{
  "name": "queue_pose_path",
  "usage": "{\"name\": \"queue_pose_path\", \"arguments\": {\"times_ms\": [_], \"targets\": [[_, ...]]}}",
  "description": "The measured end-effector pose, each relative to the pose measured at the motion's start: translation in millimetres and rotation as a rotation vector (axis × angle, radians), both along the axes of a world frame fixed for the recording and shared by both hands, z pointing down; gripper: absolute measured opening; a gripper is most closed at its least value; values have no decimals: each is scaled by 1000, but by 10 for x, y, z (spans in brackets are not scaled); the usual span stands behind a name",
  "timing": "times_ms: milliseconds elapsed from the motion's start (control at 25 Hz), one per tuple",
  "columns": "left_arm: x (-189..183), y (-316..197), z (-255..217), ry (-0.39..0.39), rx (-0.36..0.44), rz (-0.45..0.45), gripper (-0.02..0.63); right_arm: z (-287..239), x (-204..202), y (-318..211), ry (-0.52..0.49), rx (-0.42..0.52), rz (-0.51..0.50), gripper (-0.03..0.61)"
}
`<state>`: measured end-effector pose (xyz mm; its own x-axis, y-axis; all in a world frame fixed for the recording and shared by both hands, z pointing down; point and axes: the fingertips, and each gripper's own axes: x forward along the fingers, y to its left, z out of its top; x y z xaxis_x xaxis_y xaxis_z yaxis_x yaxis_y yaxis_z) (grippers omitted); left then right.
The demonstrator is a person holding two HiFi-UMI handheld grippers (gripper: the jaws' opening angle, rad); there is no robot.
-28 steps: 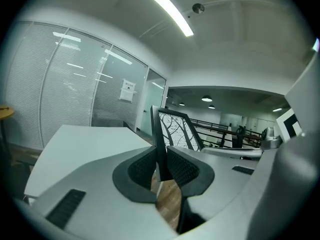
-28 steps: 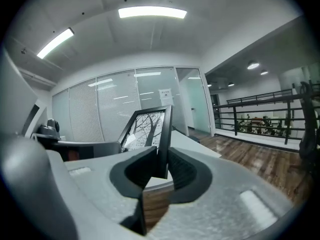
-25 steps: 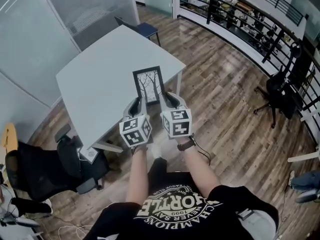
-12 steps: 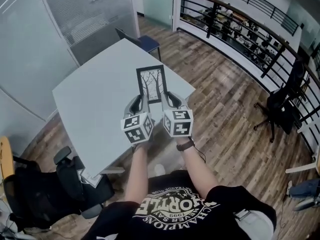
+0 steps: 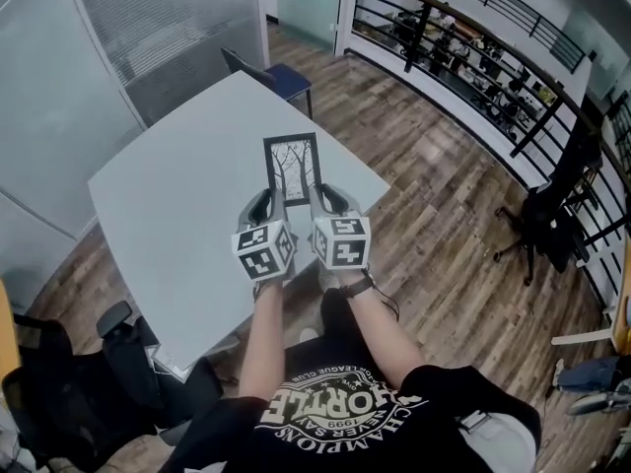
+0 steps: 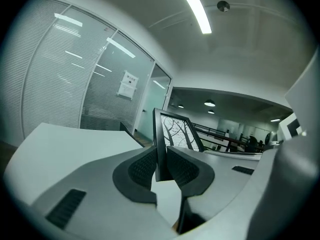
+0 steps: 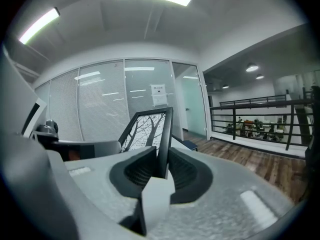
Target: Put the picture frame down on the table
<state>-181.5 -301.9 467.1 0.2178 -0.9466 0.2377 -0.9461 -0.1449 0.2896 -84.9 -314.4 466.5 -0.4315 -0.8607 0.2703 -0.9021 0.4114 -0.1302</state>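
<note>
Picture frame (image 5: 293,168) has been carried inward from the right corner of the table (image 5: 168,215) and is now held above the surface near the near-right edge, apparently not yet laid down. Left gripper (image 5: 268,201) and right gripper (image 5: 324,197) each clamp one of its lower corners. A second ago it hung nearer that corner; lowering remains

Looked like an office on an upper level. Walled by frosted glass partitions with horizontal blinds (image 5: 148,18), with a white paper notice (image 6: 128,85) stuck to one pane. Lit by long ceiling strip lights (image 6: 192,6). Floored in brown wood planks (image 5: 444,220) and edged by a black metal railing (image 5: 473,62). Furnished with a large pale grey table (image 5: 168,215), a blue-seated chair (image 5: 284,75) at its far corner, and a black swivel office chair (image 5: 550,205) near the railing.
</note>
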Motion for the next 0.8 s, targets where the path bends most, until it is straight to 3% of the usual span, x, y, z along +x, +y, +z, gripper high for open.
{"name": "queue_pose_path", "arguments": {"times_ms": [440, 800], "targets": [[-93, -1272, 290, 13, -62, 0, 69, 274, -101, -1297, 18, -66, 3, 74], [-25, -2198, 884, 25, -175, 6, 69, 865, -44, -2256, 37, -182, 5, 74]]}}
